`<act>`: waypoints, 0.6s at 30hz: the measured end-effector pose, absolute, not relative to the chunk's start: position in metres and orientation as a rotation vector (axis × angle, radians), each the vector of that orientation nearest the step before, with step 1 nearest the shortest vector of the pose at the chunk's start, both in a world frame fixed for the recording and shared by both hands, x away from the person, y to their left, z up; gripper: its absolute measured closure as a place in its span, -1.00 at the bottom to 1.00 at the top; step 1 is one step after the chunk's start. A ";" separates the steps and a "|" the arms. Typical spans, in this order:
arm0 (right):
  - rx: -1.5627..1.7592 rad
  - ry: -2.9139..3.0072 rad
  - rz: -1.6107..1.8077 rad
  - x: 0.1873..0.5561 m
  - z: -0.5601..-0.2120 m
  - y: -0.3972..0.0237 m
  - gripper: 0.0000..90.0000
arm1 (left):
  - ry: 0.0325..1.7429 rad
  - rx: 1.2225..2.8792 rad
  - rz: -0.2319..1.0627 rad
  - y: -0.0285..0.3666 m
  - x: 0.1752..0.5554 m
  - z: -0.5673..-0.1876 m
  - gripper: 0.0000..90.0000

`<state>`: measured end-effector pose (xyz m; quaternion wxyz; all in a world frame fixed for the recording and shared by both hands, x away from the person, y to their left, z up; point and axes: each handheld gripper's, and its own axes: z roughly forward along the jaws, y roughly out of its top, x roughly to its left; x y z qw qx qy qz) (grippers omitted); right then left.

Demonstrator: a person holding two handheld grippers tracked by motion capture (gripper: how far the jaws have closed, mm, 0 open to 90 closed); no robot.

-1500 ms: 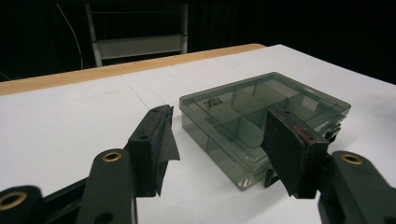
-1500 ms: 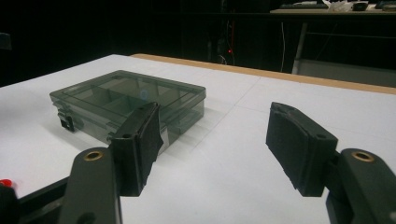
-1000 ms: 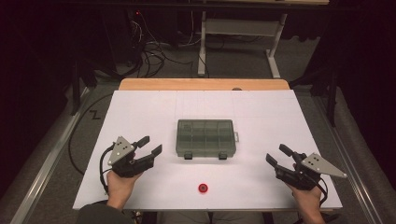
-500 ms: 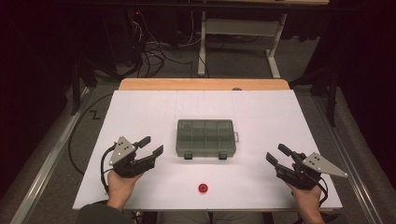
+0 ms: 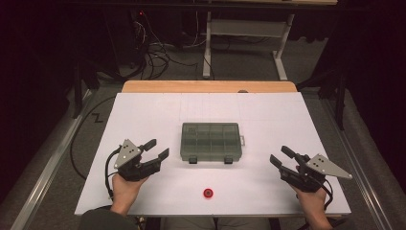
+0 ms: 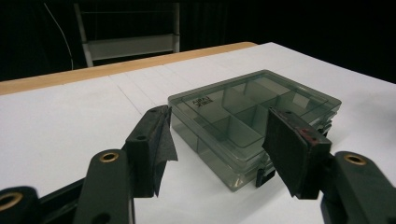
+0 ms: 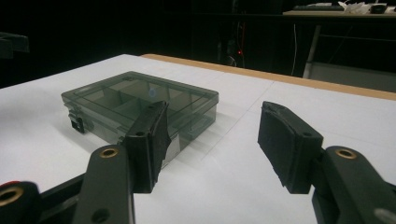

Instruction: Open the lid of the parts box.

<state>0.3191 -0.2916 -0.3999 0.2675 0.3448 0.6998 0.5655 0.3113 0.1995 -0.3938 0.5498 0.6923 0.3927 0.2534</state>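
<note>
Progress: nothing begun | compartment box (image 5: 210,142) mid-frame, latched, untouched | your left gripper (image 5: 154,152) wide, empty | right gripper (image 5: 281,158) wide, empty, just narrowing | red piece (image 5: 207,193) lower centre.

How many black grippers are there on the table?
2. The left gripper is on the left of the grey box; the right gripper is on its right. Both are open, holding nothing.
</note>
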 end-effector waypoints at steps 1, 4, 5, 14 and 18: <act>0.935 1.890 1.527 0.321 -0.400 -0.290 -0.01 | 0.927 1.642 0.597 0.198 0.313 -0.394 -0.09; 0.931 1.895 1.527 0.321 -0.399 -0.289 -0.01 | 0.925 1.643 0.597 0.197 0.313 -0.394 -0.09; 0.929 1.896 1.528 0.321 -0.399 -0.289 -0.01 | 0.925 1.643 0.598 0.197 0.313 -0.394 -0.09; 0.922 1.891 1.532 0.324 -0.398 -0.288 -0.01 | 0.929 1.631 0.601 0.196 0.320 -0.393 -0.09; 0.926 1.889 1.536 0.325 -0.397 -0.287 -0.01 | 0.918 1.634 0.603 0.193 0.321 -0.393 -0.09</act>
